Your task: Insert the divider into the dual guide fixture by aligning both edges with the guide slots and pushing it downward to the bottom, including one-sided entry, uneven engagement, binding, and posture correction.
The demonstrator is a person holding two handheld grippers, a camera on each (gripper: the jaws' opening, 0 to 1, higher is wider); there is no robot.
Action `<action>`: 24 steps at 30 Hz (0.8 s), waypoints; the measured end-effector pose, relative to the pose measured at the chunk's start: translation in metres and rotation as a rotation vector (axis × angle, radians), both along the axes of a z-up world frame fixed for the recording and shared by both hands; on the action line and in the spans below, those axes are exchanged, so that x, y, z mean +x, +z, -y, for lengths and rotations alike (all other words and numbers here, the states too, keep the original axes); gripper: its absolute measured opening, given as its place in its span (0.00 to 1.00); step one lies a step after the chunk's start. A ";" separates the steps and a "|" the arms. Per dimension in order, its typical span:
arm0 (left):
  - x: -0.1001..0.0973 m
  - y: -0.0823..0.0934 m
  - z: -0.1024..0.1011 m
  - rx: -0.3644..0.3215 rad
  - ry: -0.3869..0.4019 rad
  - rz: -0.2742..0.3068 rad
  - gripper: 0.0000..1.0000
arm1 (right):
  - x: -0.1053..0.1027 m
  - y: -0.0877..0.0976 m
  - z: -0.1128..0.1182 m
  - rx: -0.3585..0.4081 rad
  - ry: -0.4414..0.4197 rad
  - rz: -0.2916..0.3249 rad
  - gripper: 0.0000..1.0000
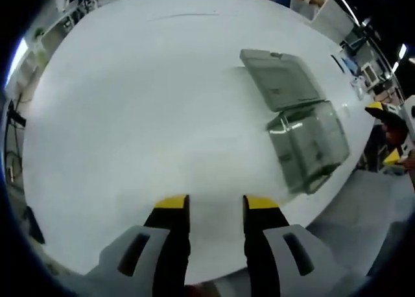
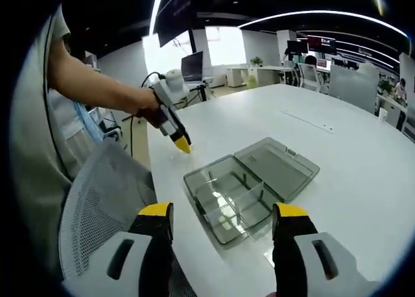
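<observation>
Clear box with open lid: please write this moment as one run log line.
box: open, on table | left gripper: open, empty | right gripper: open, empty | divider: not inserted

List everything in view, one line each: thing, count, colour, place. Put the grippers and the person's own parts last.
Table: one, white, round-edged, under everything.
Box: one, clear smoky grey, open, near the table's edge; inner walls split it into compartments.
Lid: one, same grey, folded back flat on the table, joined to the box's far side.
Mesh chair: one, grey, beside the table in the right gripper view.
Office desks, monitors and chairs: several, in the background; too small to count.
Left gripper: one, grey and black with yellow tips, over the table edge, jaws a little apart, holding nothing.
Right gripper: one, same colours, jaws wide, empty, pointed at the box.
Person's arm: one, holding the left gripper.
</observation>
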State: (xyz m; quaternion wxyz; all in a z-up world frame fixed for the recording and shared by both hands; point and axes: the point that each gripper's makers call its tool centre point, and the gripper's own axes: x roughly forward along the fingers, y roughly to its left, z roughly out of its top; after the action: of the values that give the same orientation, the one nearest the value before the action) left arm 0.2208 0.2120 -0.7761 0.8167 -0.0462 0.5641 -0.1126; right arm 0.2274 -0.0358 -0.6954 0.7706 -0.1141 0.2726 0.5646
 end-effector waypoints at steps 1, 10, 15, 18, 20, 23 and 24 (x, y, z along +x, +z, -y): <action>0.000 0.001 0.002 -0.011 0.001 0.002 0.29 | 0.000 0.000 0.000 0.000 0.001 -0.001 0.59; 0.005 0.018 0.027 -0.116 -0.027 0.053 0.29 | -0.001 0.002 0.000 0.012 0.012 -0.011 0.58; 0.008 0.025 0.038 -0.172 -0.030 0.075 0.29 | -0.001 0.003 -0.001 0.025 0.014 -0.024 0.58; 0.011 0.031 0.046 -0.207 -0.034 0.092 0.29 | -0.001 0.003 -0.001 0.027 0.017 -0.027 0.58; 0.010 0.034 0.050 -0.215 -0.041 0.093 0.29 | -0.001 0.004 -0.002 0.033 0.016 -0.032 0.58; 0.011 0.040 0.060 -0.238 -0.062 0.106 0.29 | 0.000 0.005 -0.002 0.050 0.010 -0.047 0.57; 0.011 0.043 0.064 -0.255 -0.070 0.113 0.29 | 0.000 0.005 -0.002 0.053 0.009 -0.049 0.57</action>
State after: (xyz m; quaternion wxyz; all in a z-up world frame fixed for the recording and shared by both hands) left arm 0.2321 0.1479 -0.7331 0.8301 -0.1237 0.4997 -0.2142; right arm 0.2274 -0.0339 -0.6904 0.7640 -0.0810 0.2758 0.5777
